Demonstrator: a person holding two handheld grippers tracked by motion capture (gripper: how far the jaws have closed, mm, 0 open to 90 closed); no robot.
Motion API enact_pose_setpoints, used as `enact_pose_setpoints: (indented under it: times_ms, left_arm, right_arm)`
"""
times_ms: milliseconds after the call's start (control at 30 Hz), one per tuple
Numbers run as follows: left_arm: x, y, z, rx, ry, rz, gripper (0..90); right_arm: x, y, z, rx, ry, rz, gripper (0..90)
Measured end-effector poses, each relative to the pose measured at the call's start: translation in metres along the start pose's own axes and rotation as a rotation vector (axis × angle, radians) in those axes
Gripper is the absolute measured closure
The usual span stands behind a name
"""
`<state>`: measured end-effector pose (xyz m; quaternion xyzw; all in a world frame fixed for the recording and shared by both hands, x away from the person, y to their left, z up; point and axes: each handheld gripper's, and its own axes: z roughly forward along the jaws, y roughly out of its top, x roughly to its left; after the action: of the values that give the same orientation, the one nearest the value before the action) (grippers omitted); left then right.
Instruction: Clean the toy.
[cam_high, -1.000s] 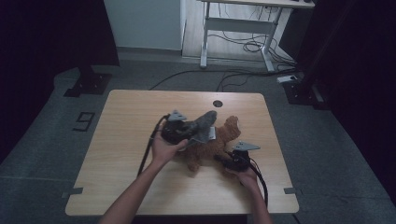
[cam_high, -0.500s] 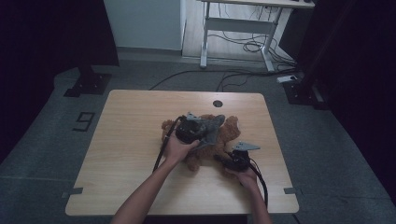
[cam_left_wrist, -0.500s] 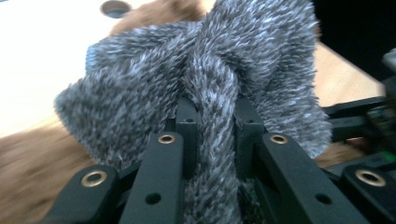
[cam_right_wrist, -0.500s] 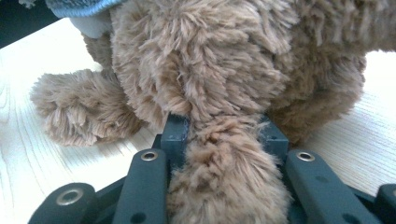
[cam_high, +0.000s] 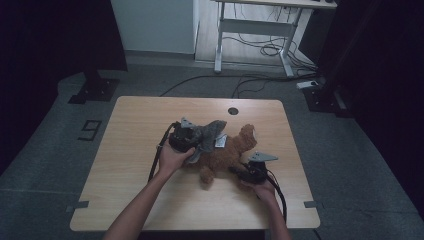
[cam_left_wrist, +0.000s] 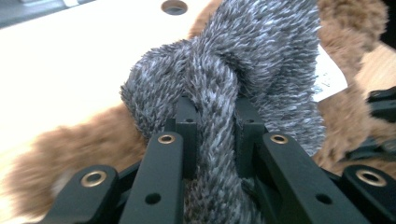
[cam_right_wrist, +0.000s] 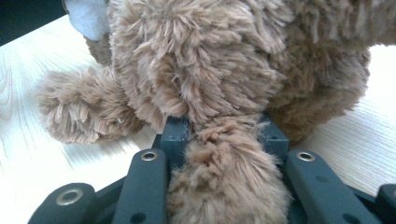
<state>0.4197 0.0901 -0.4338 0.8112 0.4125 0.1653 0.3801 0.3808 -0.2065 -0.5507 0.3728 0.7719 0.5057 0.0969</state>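
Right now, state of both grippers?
Left gripper: closed on the grey fuzzy scarf.
Right gripper: closed on a limb of the brown plush toy.

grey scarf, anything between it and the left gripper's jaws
Nothing visible does. The left gripper is already closed on the grey scarf, fabric squeezed directly between its jaws, with the brown plush toy lying beneath.

One brown plush toy (cam_high: 227, 152), one grey knitted scarf (cam_high: 207, 134), one white tag (cam_high: 220, 142), two grippers, one wooden table (cam_high: 135, 125).
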Motion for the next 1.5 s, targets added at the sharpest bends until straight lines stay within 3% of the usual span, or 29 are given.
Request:
enact_pose_setpoints:
  times_ms: [333,400,467,567,733,867,967,1167,1233,1333,1500]
  left_arm:
    - [0.043,-0.026,-0.022,0.012,0.072,-0.076,76.2]
    - [0.047,-0.031,-0.024,0.018,0.102,-0.068,76.2]
    - [0.046,-0.032,-0.026,0.009,0.095,-0.06,76.3]
    - [0.036,-0.026,-0.031,-0.028,0.076,-0.043,76.5]
    - [0.005,-0.003,-0.028,-0.079,-0.009,0.009,76.6]
    - [-0.026,0.021,-0.007,-0.07,-0.07,0.05,76.7]
    - [-0.048,0.034,0.011,-0.067,-0.126,0.047,76.7]
    - [-0.086,0.036,0.046,-0.009,-0.167,0.093,76.7]
    - [-0.089,0.032,0.053,0.01,-0.163,0.102,76.6]
    - [-0.083,0.025,0.053,0.0,-0.177,0.072,76.7]
    - [-0.069,0.017,0.041,0.019,-0.123,0.09,76.6]
  right_arm:
    - [-0.001,0.0,0.0,0.0,0.003,0.013,64.4]
    - [-0.001,0.0,0.0,0.0,0.004,0.013,64.4]
    - [-0.001,0.0,0.0,0.0,0.003,0.014,64.4]
    - [-0.001,0.0,0.0,0.001,0.003,0.017,64.4]
    - [-0.001,0.0,0.0,0.002,0.001,0.017,64.4]
    - [-0.001,-0.001,0.0,0.004,0.001,0.024,64.4]
    - [-0.001,0.0,-0.001,0.006,0.001,0.025,64.4]
    - [-0.002,0.0,0.0,0.004,0.001,0.023,64.4]
    - [-0.001,-0.001,-0.001,0.007,-0.001,0.024,64.4]
    - [-0.001,-0.001,0.0,0.01,0.0,0.026,64.2]
    - [-0.002,0.0,0.0,0.007,0.003,0.025,64.1]
